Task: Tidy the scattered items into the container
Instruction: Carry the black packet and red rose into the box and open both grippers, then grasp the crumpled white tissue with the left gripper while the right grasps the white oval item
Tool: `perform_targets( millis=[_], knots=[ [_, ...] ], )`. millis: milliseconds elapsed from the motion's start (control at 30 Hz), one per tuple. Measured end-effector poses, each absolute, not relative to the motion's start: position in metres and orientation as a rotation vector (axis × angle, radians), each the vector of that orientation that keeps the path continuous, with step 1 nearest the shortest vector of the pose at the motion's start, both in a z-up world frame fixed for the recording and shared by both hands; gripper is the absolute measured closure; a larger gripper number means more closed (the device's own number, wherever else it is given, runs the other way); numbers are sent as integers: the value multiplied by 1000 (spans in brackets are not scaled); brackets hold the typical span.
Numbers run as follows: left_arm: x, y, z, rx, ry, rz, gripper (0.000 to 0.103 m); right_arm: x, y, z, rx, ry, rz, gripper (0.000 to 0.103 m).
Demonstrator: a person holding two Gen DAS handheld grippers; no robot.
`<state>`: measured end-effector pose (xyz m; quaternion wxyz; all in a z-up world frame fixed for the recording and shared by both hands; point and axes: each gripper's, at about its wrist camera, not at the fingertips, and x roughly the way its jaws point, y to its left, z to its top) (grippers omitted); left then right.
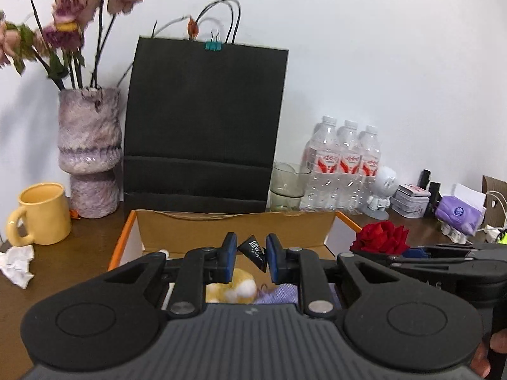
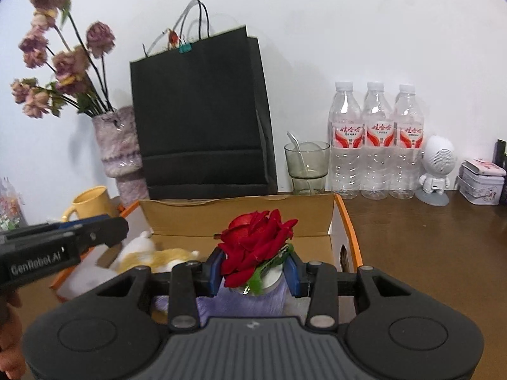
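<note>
An open cardboard box with orange edges sits on the brown table. Inside lie a yellow-and-white plush toy and a purple cloth. My left gripper is shut on a small black triangular packet and holds it over the box. My right gripper is shut on a red rose with a round base and holds it over the box's right part. The rose also shows in the left wrist view.
Behind the box stand a black paper bag, a vase of dried flowers, a glass, three water bottles and a white figurine. A yellow mug and crumpled paper lie left. Tins stand right.
</note>
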<state>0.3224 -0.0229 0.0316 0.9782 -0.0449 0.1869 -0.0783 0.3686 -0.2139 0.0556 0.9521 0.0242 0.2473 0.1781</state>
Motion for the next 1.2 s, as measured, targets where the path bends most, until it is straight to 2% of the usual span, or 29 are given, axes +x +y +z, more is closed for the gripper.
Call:
perform_targets(
  millis=[233, 500, 567, 600, 633, 700, 1200],
  knots=[
    [362, -17, 16, -84, 434, -167, 82, 410, -201, 39, -4, 554, 343, 65],
    [372, -17, 11, -59, 452, -161, 80, 417, -196, 33, -27, 569, 340, 65],
    [373, -16, 11, -67, 464, -145, 64, 417, -197, 32, -25, 575, 333, 63],
    [373, -16, 11, -68, 467, -134, 39, 418, -197, 32, -23, 578, 331, 53],
    [372, -16, 12, -68, 465, -120, 14, 418, -196, 32, -25, 584, 328, 28],
    [370, -17, 15, -60, 443, -86, 0, 417, -197, 34, -28, 574, 314, 5],
    [370, -16, 16, -61, 458, -54, 0, 414, -195, 37, -43, 562, 300, 3]
  ],
)
